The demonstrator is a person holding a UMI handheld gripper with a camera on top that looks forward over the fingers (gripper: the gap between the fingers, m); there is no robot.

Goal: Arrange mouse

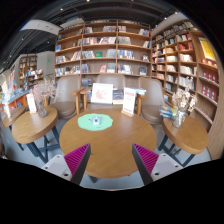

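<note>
A small pale mouse lies on a round green mat near the far side of a round wooden table. My gripper hovers above the near edge of the table, well short of the mouse. Its two fingers, with magenta pads, stand wide apart and hold nothing. The mouse is beyond the fingers, slightly left of the middle.
Upright display cards and a sign stand at the table's far edge. A smaller round table is at left and another at right. Bookshelves line the back walls. Chairs stand behind the table.
</note>
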